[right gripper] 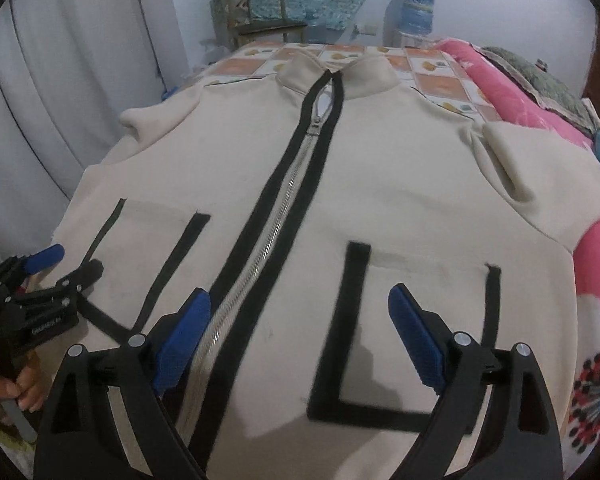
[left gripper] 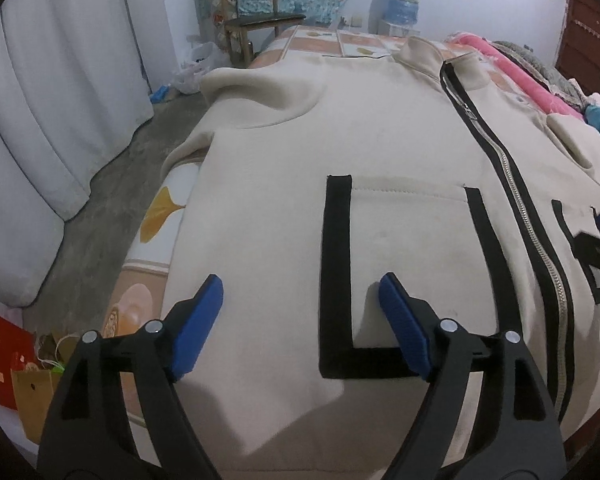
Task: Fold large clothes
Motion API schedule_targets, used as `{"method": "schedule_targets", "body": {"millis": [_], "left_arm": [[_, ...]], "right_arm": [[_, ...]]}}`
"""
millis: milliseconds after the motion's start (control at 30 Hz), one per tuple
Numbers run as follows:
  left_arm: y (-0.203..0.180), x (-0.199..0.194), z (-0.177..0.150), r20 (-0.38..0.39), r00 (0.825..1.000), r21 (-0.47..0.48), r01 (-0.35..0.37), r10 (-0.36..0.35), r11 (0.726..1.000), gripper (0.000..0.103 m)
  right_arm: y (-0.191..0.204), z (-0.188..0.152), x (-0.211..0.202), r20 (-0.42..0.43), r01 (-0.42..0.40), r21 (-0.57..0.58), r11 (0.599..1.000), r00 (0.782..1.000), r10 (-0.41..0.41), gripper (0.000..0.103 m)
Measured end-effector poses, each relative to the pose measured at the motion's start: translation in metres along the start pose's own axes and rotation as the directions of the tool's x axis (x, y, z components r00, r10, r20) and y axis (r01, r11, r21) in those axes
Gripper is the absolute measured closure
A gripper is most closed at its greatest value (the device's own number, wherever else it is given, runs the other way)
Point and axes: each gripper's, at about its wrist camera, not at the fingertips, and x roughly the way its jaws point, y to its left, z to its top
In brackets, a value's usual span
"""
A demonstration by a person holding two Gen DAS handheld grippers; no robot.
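A large cream zip-up jacket (left gripper: pixel 380 128) with black-trimmed pockets and a black-edged silver zipper (right gripper: pixel 296 184) lies face up, spread flat on the bed; it also fills the right wrist view (right gripper: pixel 400 184). Its sleeves are tucked in at both sides. My left gripper (left gripper: pixel 300 292) is open and empty, hovering over the left pocket near the hem. My right gripper (right gripper: pixel 300 304) is open and empty over the right pocket, beside the zipper. The left gripper also shows at the left edge of the right wrist view (right gripper: pixel 56 268).
The bed has a patterned sheet (right gripper: pixel 432 76) and a pink blanket (right gripper: pixel 520 92) along the right side. A wooden chair (left gripper: pixel 260 12), a water bottle (left gripper: pixel 402 0) and white curtains (left gripper: pixel 60 80) stand beyond. Paper bags (left gripper: pixel 28 372) sit on the floor at left.
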Motion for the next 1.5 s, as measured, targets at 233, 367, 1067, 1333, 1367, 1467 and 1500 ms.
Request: {"method": "schedule_targets", "body": {"millis": [233,367,1067,1333,1367,1467,1500], "left_arm": [[0.002,0.002,0.006,-0.019,1.000,-0.005,0.016,-0.016,1.000,0.024],[0.007,0.000,0.015,-0.032,0.998,-0.017,0.052,-0.052,0.999,0.024],[0.251,0.133,0.059,0.024,0.828,-0.836,0.323,-0.560,0.443,0.024],[0.278,0.223,-0.005,0.109,0.715,-0.977,0.205,-0.690,0.058,0.025],[0.275,0.230,-0.009,0.127,0.703,-0.978,0.206,-0.700,0.029,0.026],[0.273,0.246,-0.014,0.162,0.684,-0.979,0.200,-0.711,-0.031,0.035],[0.273,0.247,-0.017,0.171,0.687,-0.979,0.197,-0.706,-0.045,0.038]], "right_arm": [[0.009,0.024,0.014,0.011,-0.041,0.004,0.999,0.999,0.041,0.011],[0.017,0.034,0.028,0.009,-0.058,-0.013,0.998,0.998,0.058,0.011],[0.027,0.036,0.071,-0.024,-0.042,-0.070,0.997,0.999,0.040,0.011],[0.027,0.037,0.073,-0.033,-0.042,-0.073,0.996,0.999,0.040,0.009],[0.027,0.037,0.073,-0.033,-0.041,-0.072,0.997,0.999,0.039,0.009],[0.028,0.038,0.074,-0.034,-0.039,-0.072,0.997,0.999,0.036,0.008],[0.028,0.038,0.074,-0.034,-0.038,-0.071,0.997,0.999,0.036,0.008]]}}
